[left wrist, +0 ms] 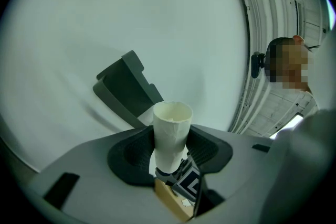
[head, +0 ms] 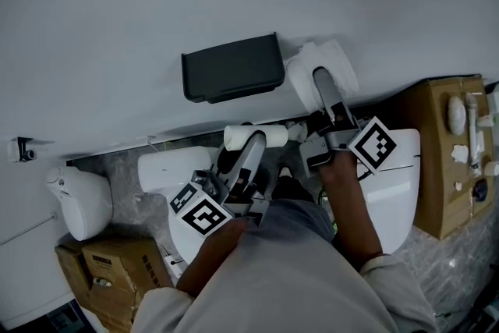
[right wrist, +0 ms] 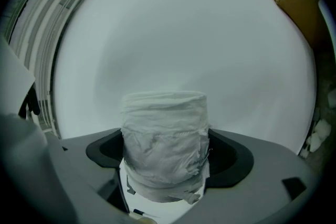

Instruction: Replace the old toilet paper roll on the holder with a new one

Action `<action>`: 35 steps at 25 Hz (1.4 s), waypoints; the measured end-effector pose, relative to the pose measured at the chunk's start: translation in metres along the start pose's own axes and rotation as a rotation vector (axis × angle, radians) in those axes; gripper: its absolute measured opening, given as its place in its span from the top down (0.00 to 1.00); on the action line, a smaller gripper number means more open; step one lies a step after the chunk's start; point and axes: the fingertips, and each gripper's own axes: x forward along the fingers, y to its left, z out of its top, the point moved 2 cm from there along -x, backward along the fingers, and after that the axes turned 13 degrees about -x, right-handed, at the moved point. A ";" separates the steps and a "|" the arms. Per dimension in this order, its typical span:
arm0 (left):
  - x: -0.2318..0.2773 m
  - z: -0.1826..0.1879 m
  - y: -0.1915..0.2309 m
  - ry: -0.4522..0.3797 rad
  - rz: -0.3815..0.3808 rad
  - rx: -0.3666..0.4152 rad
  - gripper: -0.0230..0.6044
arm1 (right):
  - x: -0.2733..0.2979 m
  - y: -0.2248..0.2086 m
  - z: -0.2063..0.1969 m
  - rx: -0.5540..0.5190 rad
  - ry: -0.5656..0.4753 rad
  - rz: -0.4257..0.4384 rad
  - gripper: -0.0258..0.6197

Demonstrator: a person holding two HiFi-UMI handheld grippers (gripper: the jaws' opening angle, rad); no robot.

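Observation:
A dark grey paper holder (head: 232, 68) hangs on the white wall; it also shows in the left gripper view as the same dark holder (left wrist: 128, 86). My left gripper (head: 253, 140) is shut on the old roll (head: 255, 136), a thin pale tube (left wrist: 172, 134) held below the holder. To the right of the holder, my right gripper (head: 323, 78) is shut on the new roll (head: 320, 66), close to the wall. In the right gripper view this full, crinkled white roll (right wrist: 165, 139) fills the gap between the jaws.
A white toilet (head: 394, 191) stands below my right arm, its cistern (head: 175, 168) to the left. A cardboard box (head: 444, 160) with small items is at the right. Another white fixture (head: 78, 199) and cardboard boxes (head: 109, 269) are at the lower left.

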 end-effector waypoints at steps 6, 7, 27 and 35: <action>-0.002 0.001 -0.003 -0.023 0.019 0.014 0.68 | 0.003 -0.017 -0.014 0.099 0.018 -0.024 0.24; -0.003 0.001 -0.003 -0.027 0.021 0.015 0.68 | 0.004 -0.019 -0.017 0.116 0.023 -0.025 0.24; -0.028 0.015 0.006 -0.081 0.035 -0.004 0.68 | 0.009 -0.007 -0.063 0.281 0.055 0.017 0.24; -0.034 0.018 0.008 -0.096 0.024 -0.024 0.68 | 0.008 0.009 -0.083 0.219 0.151 0.107 0.24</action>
